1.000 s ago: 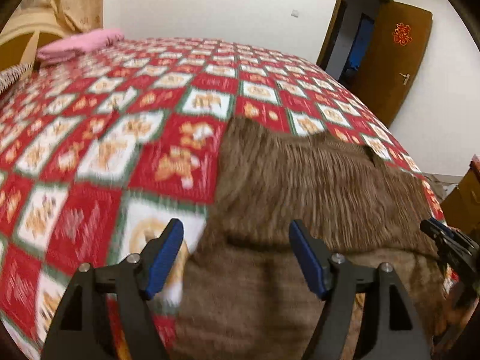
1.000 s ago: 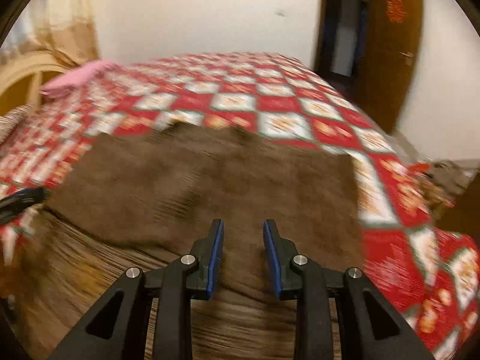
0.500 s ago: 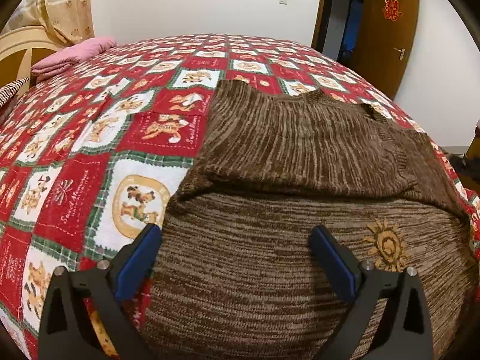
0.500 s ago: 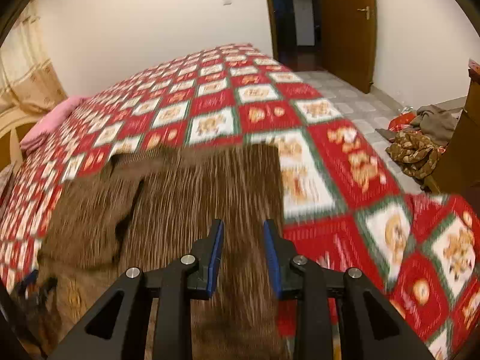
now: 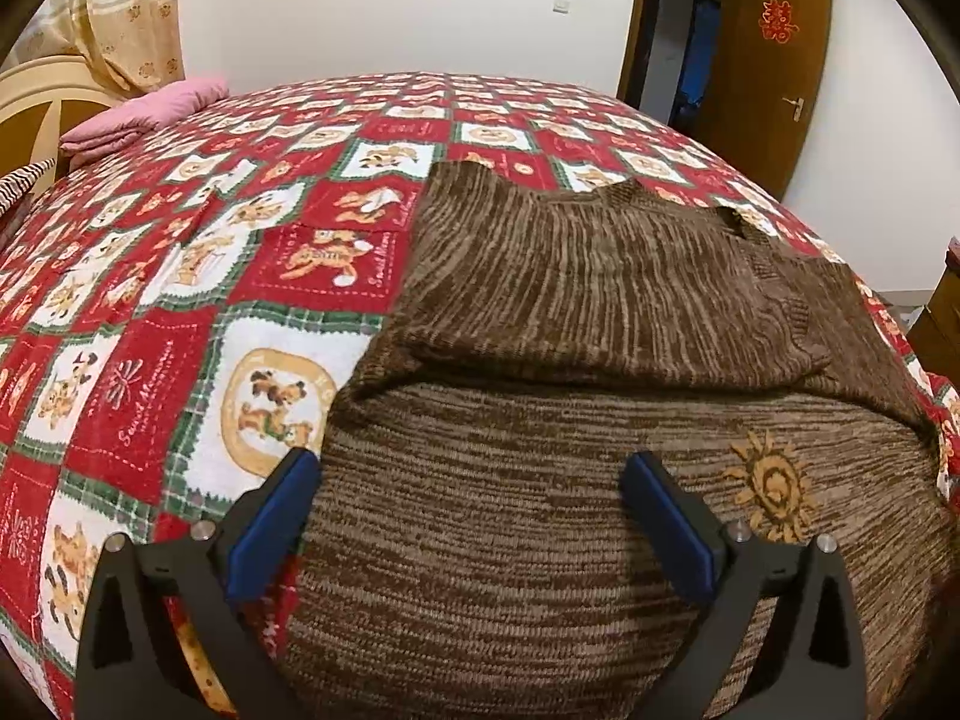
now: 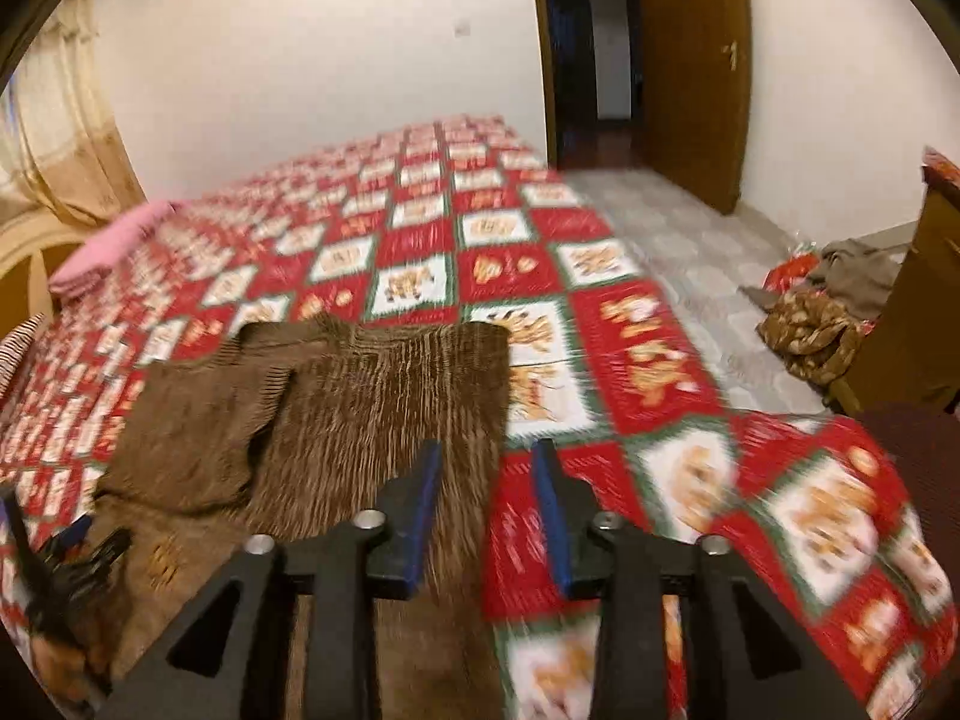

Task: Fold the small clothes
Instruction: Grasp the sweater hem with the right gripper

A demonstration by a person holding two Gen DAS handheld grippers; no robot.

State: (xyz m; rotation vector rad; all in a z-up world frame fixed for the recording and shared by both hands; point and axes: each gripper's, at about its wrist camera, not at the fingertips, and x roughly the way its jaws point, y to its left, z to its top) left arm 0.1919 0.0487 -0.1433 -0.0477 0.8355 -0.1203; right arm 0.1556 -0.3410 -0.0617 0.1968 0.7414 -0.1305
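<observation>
My left gripper [image 5: 471, 498] hangs wide open and empty over the near half of the brown knit sweater [image 5: 600, 312], which lies flat on the patchwork bedspread [image 5: 180, 300], its sleeves folded across and its neckline away from me. My right gripper [image 6: 487, 498] sits at the sweater's right edge, jaws opening with nothing between them. The long axis runs away from me toward the collar, so I judge the near hem comes up next, left gripper nearer.

Stitched script, seemingly "Sweet Memories", on bedspread [image 5: 144, 384] squares; red double-happiness sign [image 5: 778, 18] on door [image 5: 774, 96].

1. Left wrist cam: close, angled down over brown striped knit sweater [image 5: 540, 312] on red-white checked cartoon bedspread [image 5: 180, 276].
2. Right wrist cam: farther right, above the sweater's right edge, angled down.
3. Both views share sweater, bedspread, brown wooden door [image 6: 696, 60].
</observation>
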